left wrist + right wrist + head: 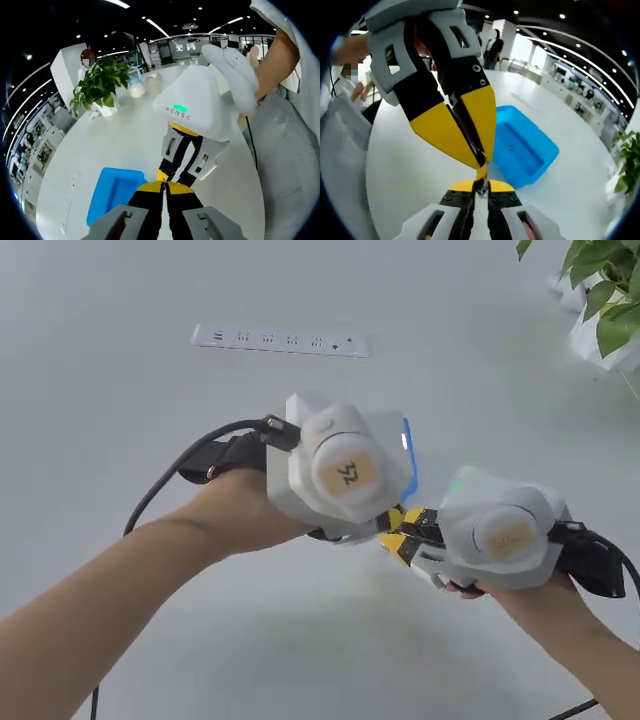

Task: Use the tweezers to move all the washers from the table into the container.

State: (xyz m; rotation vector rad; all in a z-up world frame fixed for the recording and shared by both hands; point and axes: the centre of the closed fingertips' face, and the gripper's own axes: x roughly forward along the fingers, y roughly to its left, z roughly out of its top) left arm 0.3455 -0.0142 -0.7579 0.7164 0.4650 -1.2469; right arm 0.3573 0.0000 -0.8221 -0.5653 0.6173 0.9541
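Blue: taking the container (527, 150) as landmark, lying flat on the white desk (120, 390). Holding left gripper (481, 161) and right gripper (482, 188) tip to tip, just beside the container's near wall and raised off the desk. Seeing both pairs of yellow-tipped jaws pressed narrow, each pinching one end of a thin sliver bridging the tips. Judging that sliver to be the tweezers (481, 173), though too slim for being sure. Spotting one small dark speck (510, 146) on the container floor, possibly a washer; too small for telling. Noting power strip (280, 340) well apart from the container, potted plant (600, 290) farther off again. Expecting the tweezers to be handling as light, springy, slick metal, prone to twisting between flat pads. Favouring a hold mid-shank on the broad faces, leaving the points free. Expecting washers to be handling as thin, flat and slippery, so pinching across the rim rather than scooping.
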